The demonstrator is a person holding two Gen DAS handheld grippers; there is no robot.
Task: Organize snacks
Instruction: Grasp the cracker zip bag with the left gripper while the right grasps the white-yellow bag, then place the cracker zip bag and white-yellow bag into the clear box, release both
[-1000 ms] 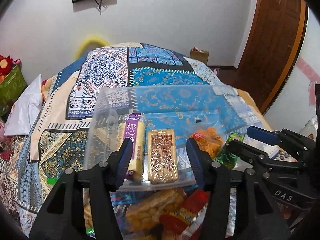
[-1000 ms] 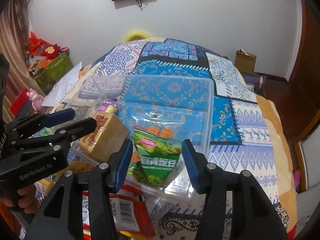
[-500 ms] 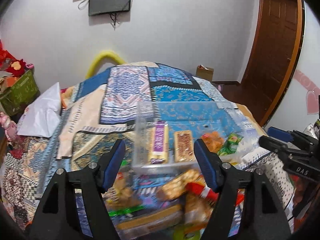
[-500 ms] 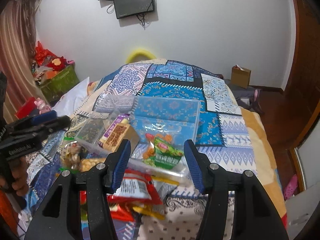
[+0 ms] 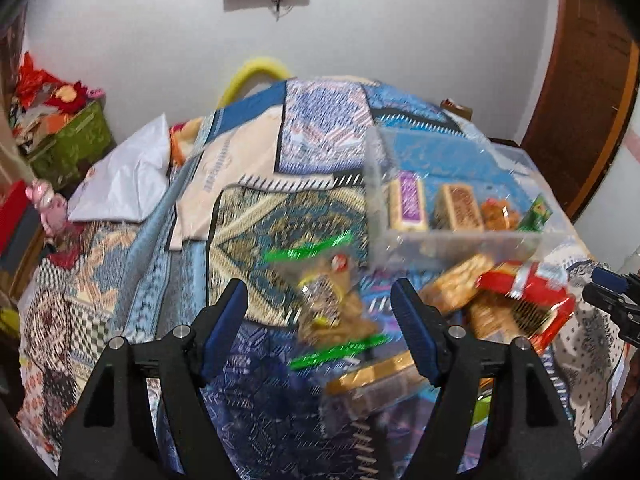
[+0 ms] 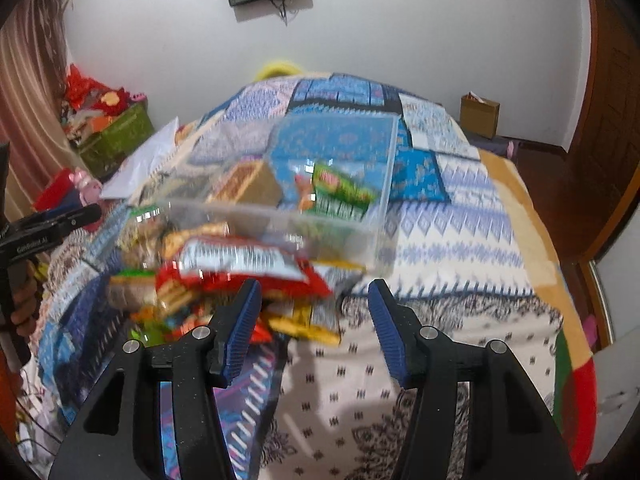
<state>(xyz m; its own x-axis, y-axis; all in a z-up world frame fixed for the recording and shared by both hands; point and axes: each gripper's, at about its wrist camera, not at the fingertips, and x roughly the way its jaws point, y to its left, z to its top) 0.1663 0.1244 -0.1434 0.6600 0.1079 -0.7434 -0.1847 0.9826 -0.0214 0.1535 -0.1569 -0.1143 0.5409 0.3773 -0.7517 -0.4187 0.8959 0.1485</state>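
Note:
A clear plastic box stands on the patterned bedspread and holds a purple-wrapped bar, a brown biscuit pack, orange snacks and a green packet. Loose snacks lie in a pile in front of it, with a red packet on top. My left gripper is open and empty above a clear bag of snacks. My right gripper is open and empty near the pile's right edge. Both views are motion-blurred.
The bed fills both views. A white pillow and a green bin are at the left. A cardboard box sits on the floor by the far wall. A wooden door is at the right.
Both grippers have pulled back and up from the clear box. The left one has swung leftward, so the box now sits to its right. The snack pile has come into view.

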